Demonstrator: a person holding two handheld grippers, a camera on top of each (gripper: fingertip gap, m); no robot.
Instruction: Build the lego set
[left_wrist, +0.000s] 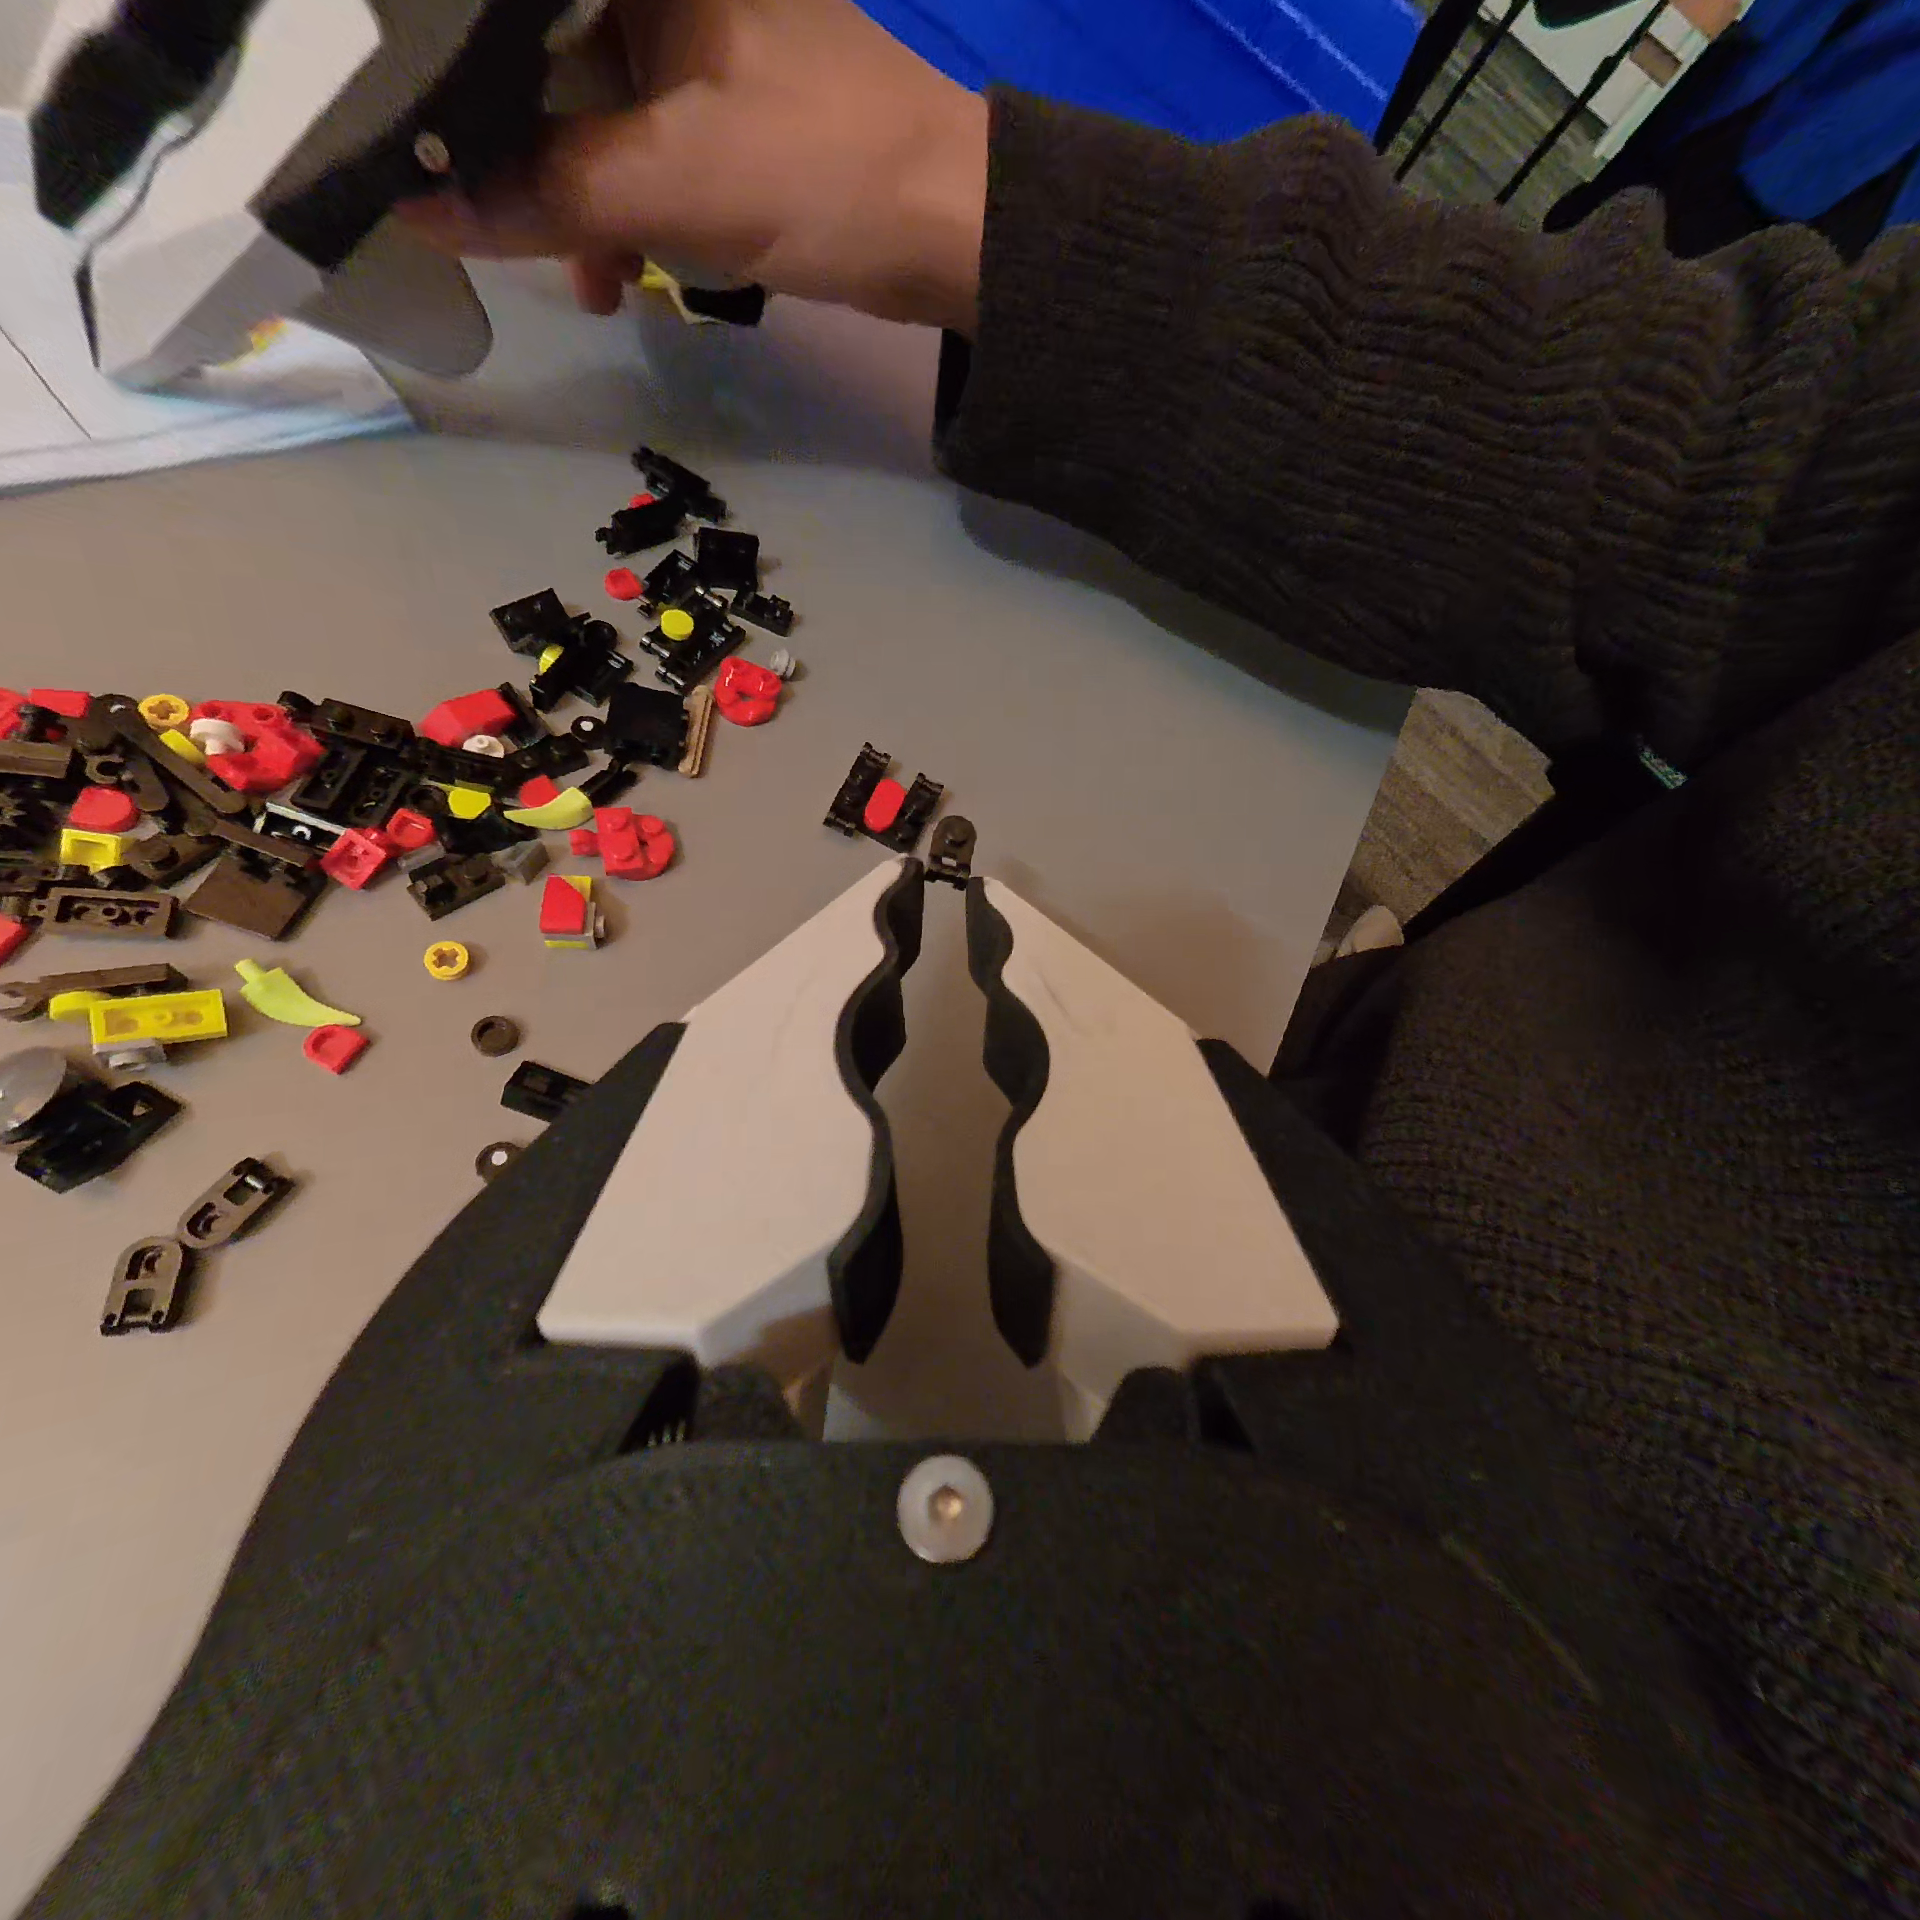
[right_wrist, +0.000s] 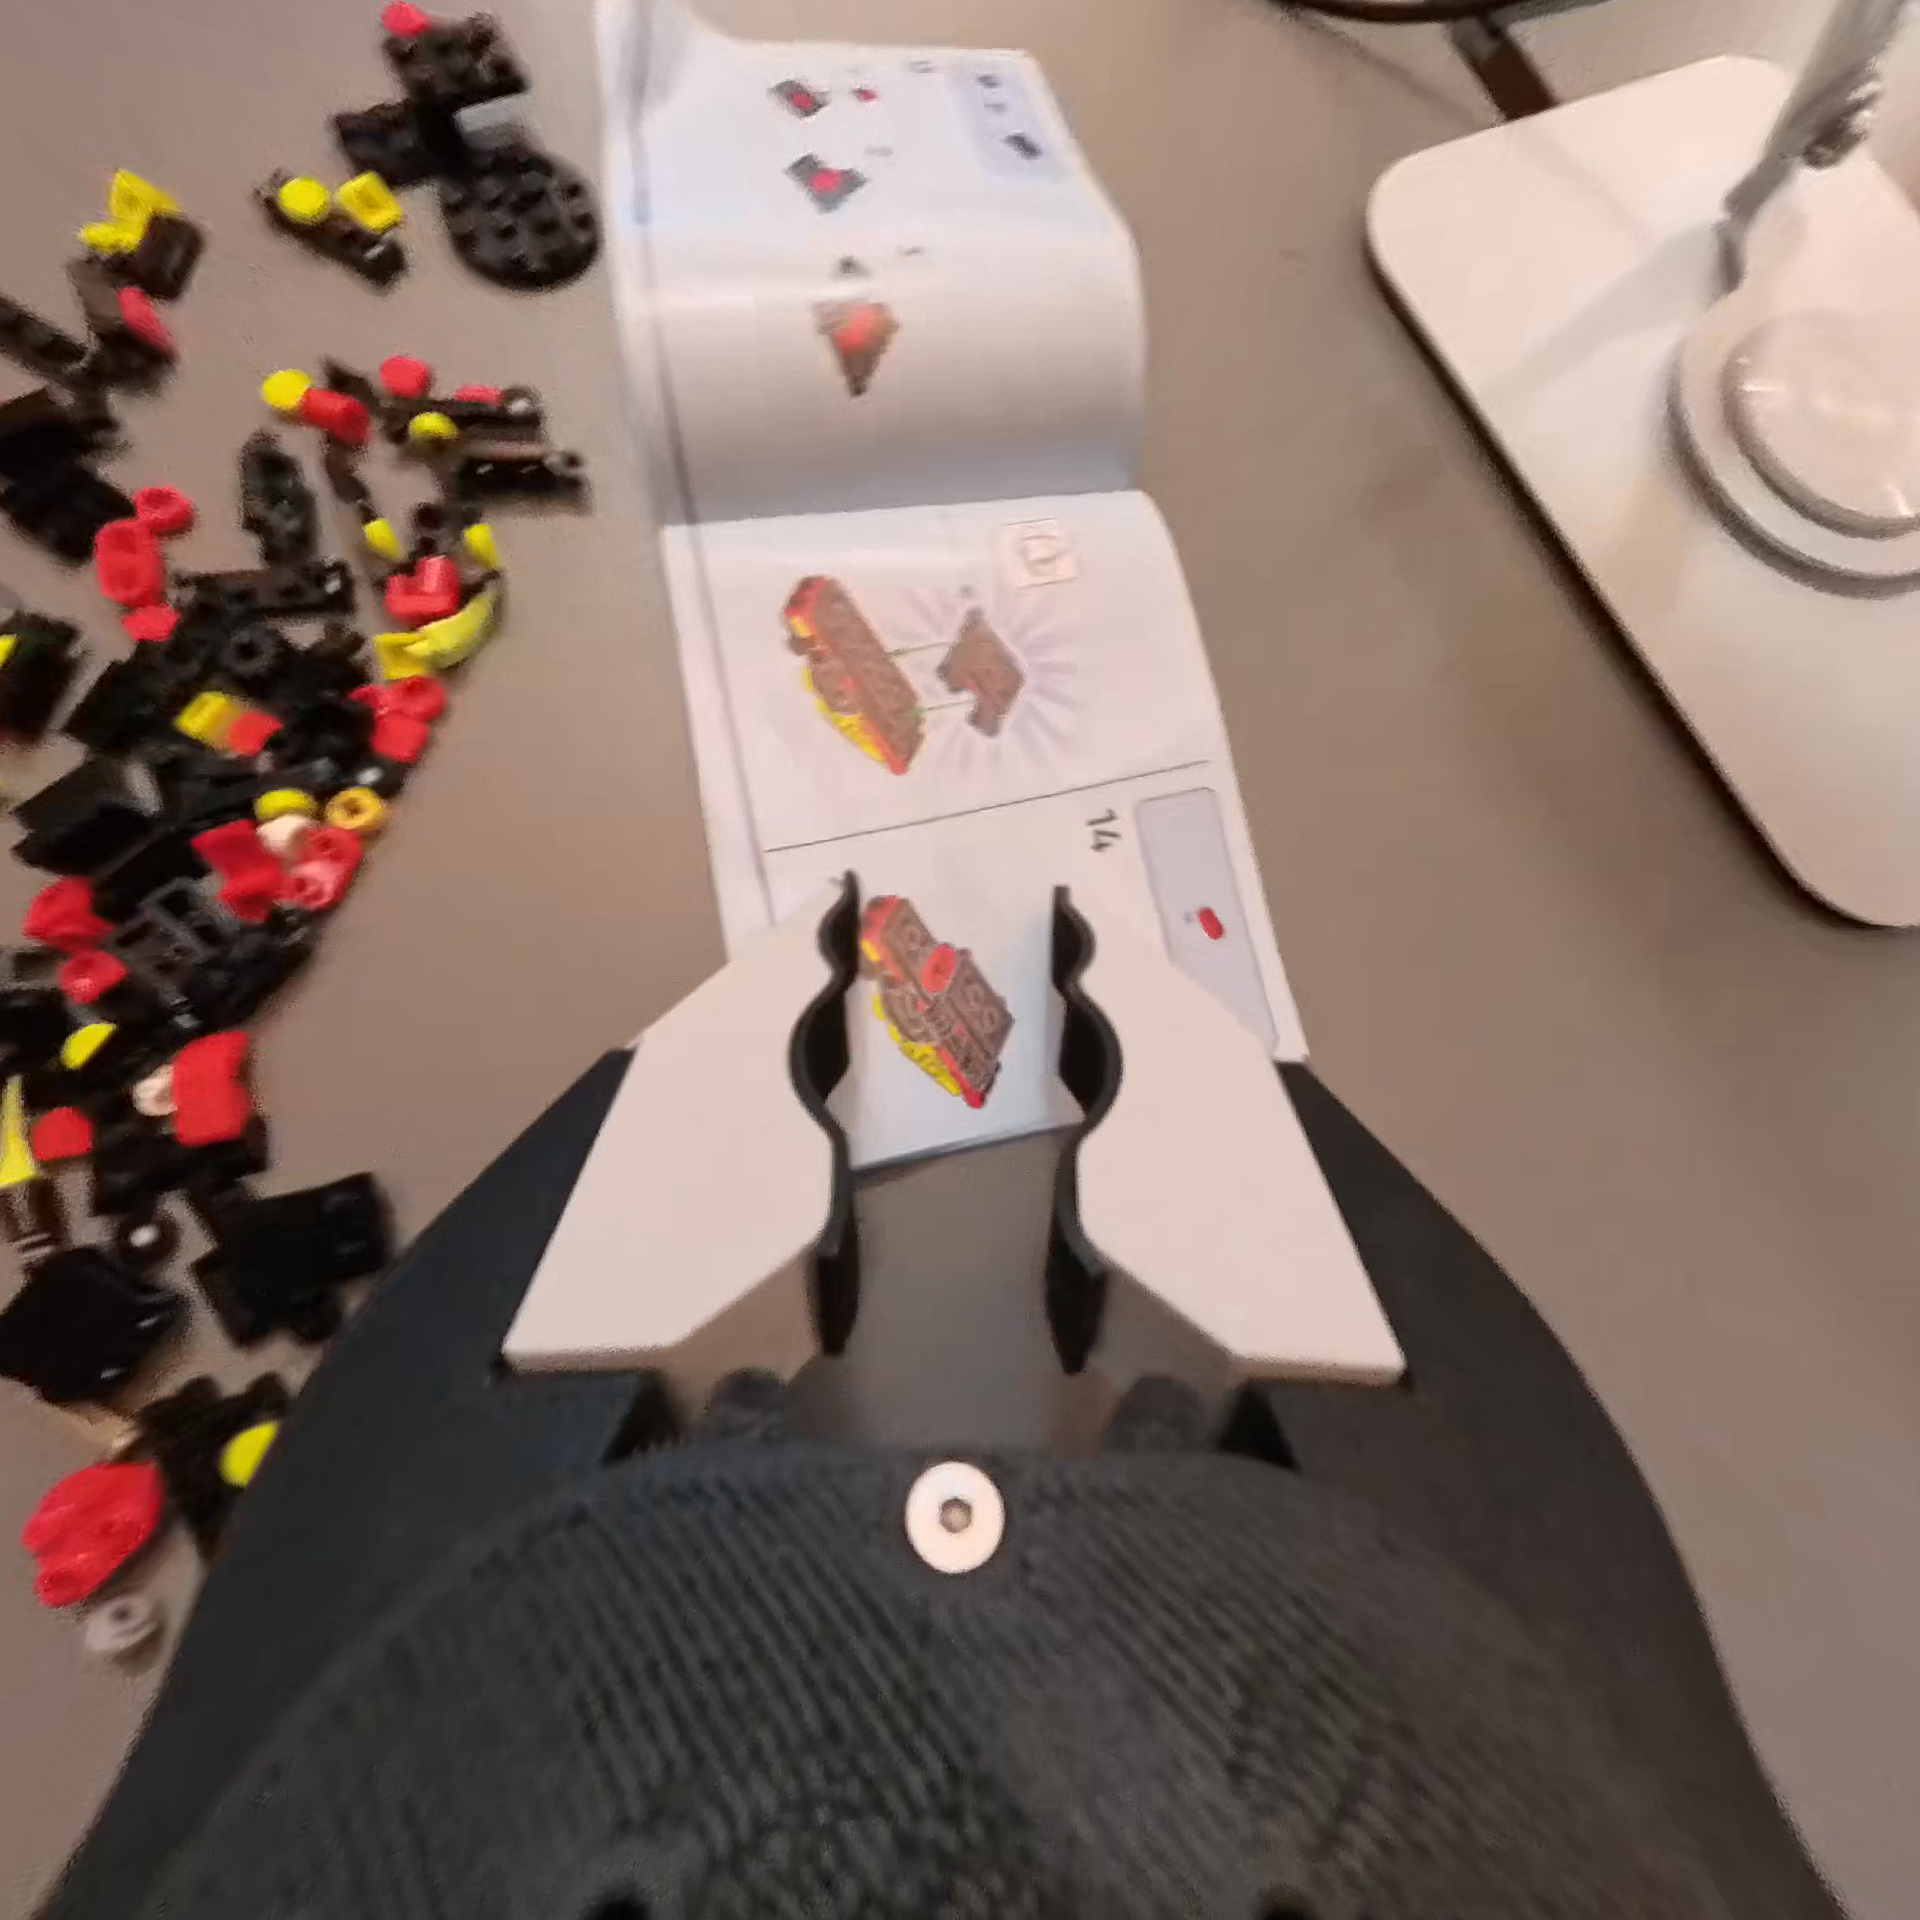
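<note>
Bricks everywhere on this grey table (left_wrist: 1091, 644), mostly black, red and yellow, piled on the left side in both views.

Your left gripper (left_wrist: 943, 871) has its jaws nearly together, pinching a tiny black clip piece (left_wrist: 951, 847) right at the tips. Only its near end sits between the pads, the rounded stud end pokes out past them. I'd guess it's featherlight, hard and slick plastic, so with that little bite it could twist or pop out if you bump it. A hold further down its body looks safer to me.

Just beside it, on the far left, lies a small black assembly with a red tile on top (left_wrist: 883, 802), near enough to get nudged. The big pile (left_wrist: 312, 790) starts further left, with loose bits like a yellow ring (left_wrist: 448, 958) and a lime horn piece (left_wrist: 296, 995) strewn on the near side.

Your right gripper (right_wrist: 954, 904) has its jaws well apart with nothing between them, hovering over the near page of the folded instruction booklet (right_wrist: 935, 623). That paper is thin and floppy, and its far page already bows up, so it'd slide or crease easily.

On the right sits a white lamp base (right_wrist: 1621, 436), well apart from the jaws. In the left wrist view your right hand (left_wrist: 748, 177) and its dark knit sleeve (left_wrist: 1403, 416) stretch across the far side of the table, above the bricks.
</note>
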